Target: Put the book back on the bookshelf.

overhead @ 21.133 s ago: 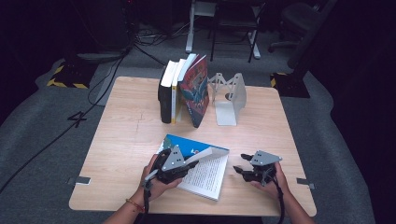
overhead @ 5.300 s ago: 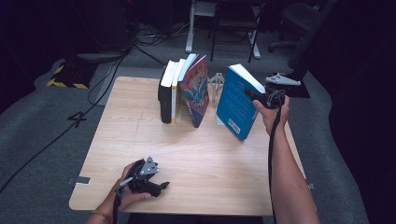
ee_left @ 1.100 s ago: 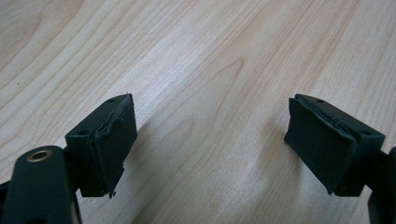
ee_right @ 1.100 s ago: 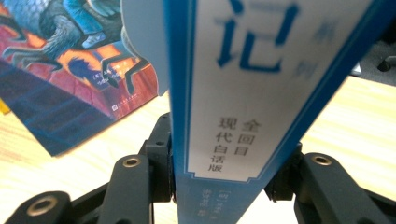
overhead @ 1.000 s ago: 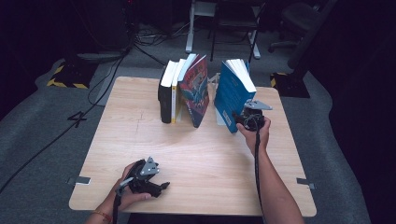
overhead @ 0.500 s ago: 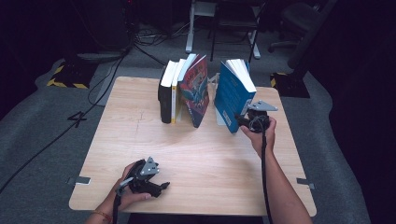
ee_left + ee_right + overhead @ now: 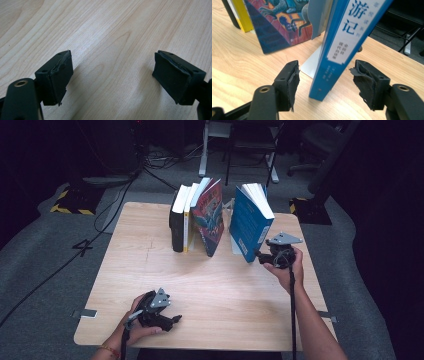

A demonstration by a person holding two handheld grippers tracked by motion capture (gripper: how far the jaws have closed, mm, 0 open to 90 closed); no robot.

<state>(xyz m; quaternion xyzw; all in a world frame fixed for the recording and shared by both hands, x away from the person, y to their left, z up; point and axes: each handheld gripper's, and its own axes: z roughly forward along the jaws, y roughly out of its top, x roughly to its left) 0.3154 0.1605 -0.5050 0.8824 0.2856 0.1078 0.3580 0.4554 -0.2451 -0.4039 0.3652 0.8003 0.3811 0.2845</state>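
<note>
A blue book stands on its lower edge, tilted, by the grey metal bookend at the right end of a book row. My right gripper is just off its lower spine corner. In the right gripper view the blue book sits between the jaws of my right gripper. They have just been opening, and a gap shows on both sides of the spine. My left gripper rests near the table's front left, jaws wide open over bare wood.
A black book, a yellow-spined one and a book with a colourful cover lean together left of the blue book. The wooden table ends just right of my right hand. Chair legs and cables lie beyond the far edge.
The right gripper's jaws have parted from the blue book and the hand has drawn back slightly to the right. The book stays standing. The left gripper has not moved.
</note>
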